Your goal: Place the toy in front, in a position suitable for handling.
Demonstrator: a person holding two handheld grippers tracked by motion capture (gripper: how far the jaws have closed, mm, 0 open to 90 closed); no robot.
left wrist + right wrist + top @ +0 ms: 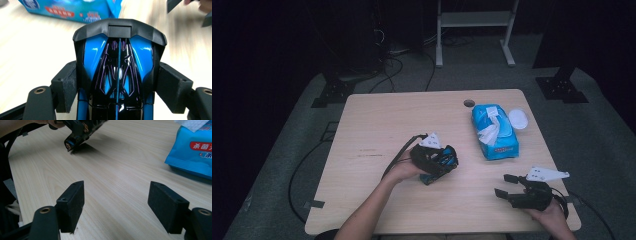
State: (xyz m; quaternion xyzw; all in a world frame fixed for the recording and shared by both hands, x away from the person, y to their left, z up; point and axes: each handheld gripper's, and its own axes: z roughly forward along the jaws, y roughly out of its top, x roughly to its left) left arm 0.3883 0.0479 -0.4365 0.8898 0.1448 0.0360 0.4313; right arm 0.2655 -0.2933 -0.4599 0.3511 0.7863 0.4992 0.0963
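My left gripper (443, 161) is shut on a glossy blue and black object (117, 70) with thin purple lines. Its pads (66, 85) press on both flanks of the object. In the high view the object (438, 159) hangs near the table's middle, and in the right gripper view it (77, 132) hovers just over its shadow. My right gripper (504, 185) rests at the front right of the table. There its jaws stand wide apart (116, 205) with only bare wood between them.
A blue pack of wet wipes (494, 131) lies at the back right with a white wipe sticking out, and a round white lid (518, 119) sits beside it. A cable hole (469, 103) is near the wooden table's (377, 125) far edge.
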